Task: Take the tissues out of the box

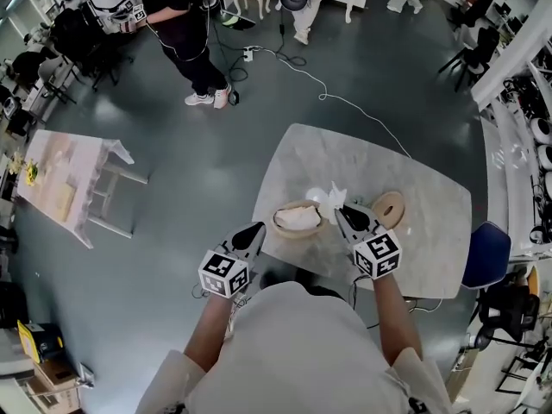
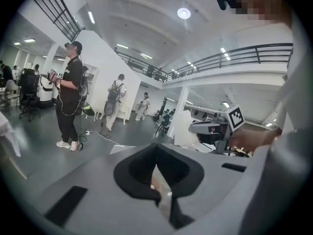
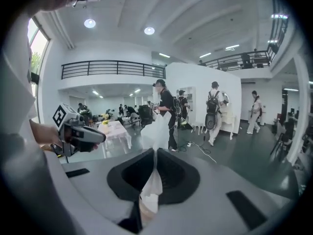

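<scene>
A round wooden tissue box (image 1: pixel 297 220) with white tissues in it stands on the marble table (image 1: pixel 414 231). My right gripper (image 1: pixel 339 209) hangs above the table, just right of the box, shut on a white tissue (image 1: pixel 331 198). In the right gripper view the tissue (image 3: pixel 159 126) sticks up from between the closed jaws of that gripper (image 3: pixel 154 153). My left gripper (image 1: pixel 256 229) is at the table's near left edge, left of the box. Its jaws (image 2: pixel 156 148) meet at the tips with nothing visible between them.
A wooden ring-shaped lid (image 1: pixel 389 208) lies on the table right of my right gripper. A blue chair (image 1: pixel 486 253) stands at the table's right side. A cable (image 1: pixel 345 102) runs over the floor behind the table. A person (image 1: pixel 185 33) stands further back, and a light table (image 1: pixel 60 179) stands at the left.
</scene>
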`<state>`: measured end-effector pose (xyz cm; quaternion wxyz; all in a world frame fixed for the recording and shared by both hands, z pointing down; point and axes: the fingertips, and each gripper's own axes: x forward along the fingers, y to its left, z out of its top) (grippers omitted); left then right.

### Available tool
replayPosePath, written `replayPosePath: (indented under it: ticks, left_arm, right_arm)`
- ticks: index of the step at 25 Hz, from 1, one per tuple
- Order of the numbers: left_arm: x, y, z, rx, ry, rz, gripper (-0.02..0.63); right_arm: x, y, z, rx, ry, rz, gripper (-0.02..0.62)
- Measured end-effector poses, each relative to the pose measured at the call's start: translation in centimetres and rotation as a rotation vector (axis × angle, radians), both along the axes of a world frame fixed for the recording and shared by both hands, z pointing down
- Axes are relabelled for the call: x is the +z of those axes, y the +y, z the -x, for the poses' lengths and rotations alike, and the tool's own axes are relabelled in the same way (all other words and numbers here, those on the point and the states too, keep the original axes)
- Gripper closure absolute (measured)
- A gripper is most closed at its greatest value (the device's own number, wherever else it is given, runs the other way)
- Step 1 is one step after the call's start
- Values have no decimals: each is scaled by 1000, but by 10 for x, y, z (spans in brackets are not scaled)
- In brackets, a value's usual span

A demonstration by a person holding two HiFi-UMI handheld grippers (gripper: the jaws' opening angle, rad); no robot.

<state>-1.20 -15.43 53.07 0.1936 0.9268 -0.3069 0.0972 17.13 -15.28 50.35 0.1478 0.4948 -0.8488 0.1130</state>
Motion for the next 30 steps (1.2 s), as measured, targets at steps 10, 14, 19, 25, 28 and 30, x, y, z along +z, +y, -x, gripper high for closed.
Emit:
replayPosePath:
  ticks: [10,14,19,25,28,30]
  left_arm:
    - [-36,-1,-14,31,16,-86,597]
    - [-48,1,-17,29,15,-108,597]
    - [-60,-2,-19,23,18,-121,597]
    - [-63,0,-17,15,24,-129,597]
    - [-63,4,-21,9,27,-133,597]
    - [-64,4,-21,7,27,-135,597]
  right_arm:
    - [-48,26,-35,114,-72,-105,552]
    - [-64,39,-50,146,-111,-136,552]
    - [-87,42,-64,173,-129,-178,552]
    - [-92,46,-63,169,-167,-196,552]
    - [-90,50,-63,161,-182,-199,552]
    - [-91,49,-61,155,-181,-204,552]
